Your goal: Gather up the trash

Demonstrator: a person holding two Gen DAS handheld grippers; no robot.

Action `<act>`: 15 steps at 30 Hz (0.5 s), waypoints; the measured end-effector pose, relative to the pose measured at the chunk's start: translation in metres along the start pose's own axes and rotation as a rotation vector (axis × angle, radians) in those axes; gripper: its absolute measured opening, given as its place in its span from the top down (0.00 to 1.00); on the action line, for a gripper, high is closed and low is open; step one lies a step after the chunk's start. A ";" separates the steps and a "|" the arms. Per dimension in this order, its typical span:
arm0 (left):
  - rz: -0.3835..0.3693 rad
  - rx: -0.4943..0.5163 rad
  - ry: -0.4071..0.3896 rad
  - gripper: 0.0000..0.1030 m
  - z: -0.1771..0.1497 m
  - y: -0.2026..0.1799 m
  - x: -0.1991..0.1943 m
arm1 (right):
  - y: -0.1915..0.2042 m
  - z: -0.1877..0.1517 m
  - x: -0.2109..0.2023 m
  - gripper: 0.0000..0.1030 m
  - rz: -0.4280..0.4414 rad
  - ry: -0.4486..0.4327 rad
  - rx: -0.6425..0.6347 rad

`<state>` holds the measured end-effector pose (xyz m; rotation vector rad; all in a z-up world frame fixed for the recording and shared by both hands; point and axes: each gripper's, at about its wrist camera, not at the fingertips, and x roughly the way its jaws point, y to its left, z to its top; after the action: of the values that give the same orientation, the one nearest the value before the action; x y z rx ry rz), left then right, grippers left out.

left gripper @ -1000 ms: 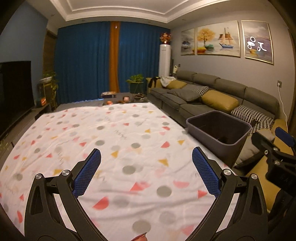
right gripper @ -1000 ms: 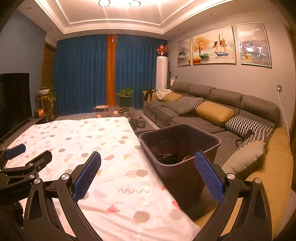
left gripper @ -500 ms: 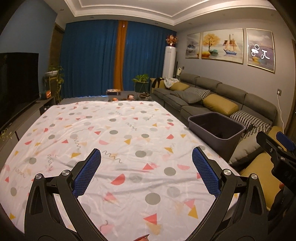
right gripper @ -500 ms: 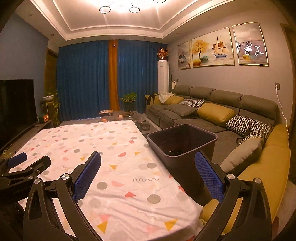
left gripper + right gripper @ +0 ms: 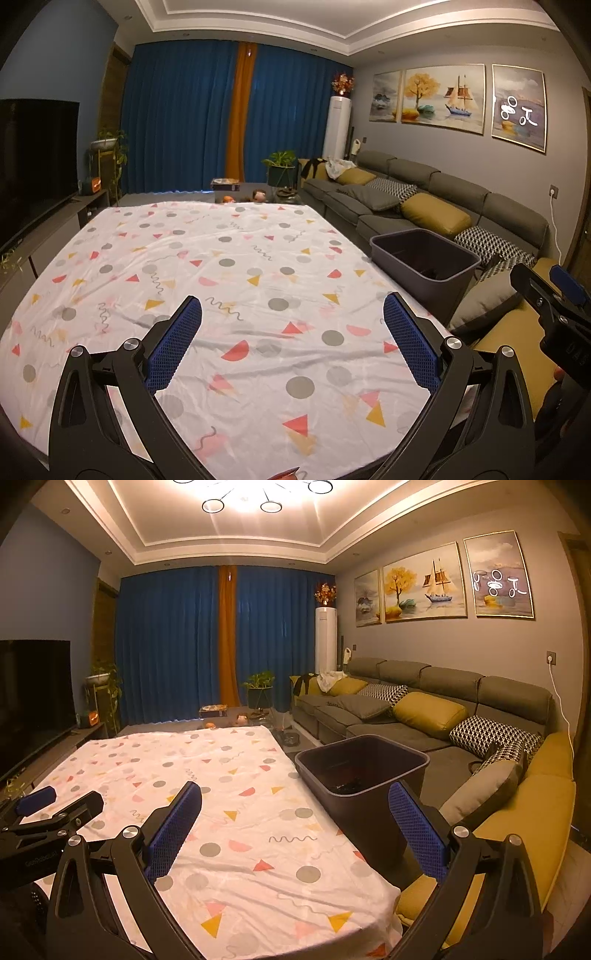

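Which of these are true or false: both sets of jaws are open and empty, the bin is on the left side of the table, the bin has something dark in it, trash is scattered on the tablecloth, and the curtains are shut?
1. Both grippers, left gripper and right gripper, have open, empty jaws. True.
2. The bin stands left of the table. False: it stands at the right edge, between the tablecloth and the sofa.
3. Something dark lies in the bin. True.
4. Trash is scattered on the tablecloth. False: only its printed pattern shows.
5. The blue curtains are drawn shut. True.
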<state>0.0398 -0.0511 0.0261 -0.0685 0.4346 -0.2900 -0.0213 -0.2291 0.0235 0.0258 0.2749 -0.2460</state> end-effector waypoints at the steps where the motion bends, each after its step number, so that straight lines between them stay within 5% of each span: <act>1: 0.000 0.000 0.000 0.06 0.001 0.000 0.000 | 0.000 0.000 0.000 0.05 -0.001 0.000 0.001; 15: -0.007 -0.008 -0.004 0.06 0.003 -0.001 -0.002 | -0.002 0.002 -0.001 0.05 0.001 -0.004 0.009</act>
<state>0.0392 -0.0518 0.0296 -0.0783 0.4317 -0.2947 -0.0221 -0.2313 0.0257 0.0344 0.2695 -0.2464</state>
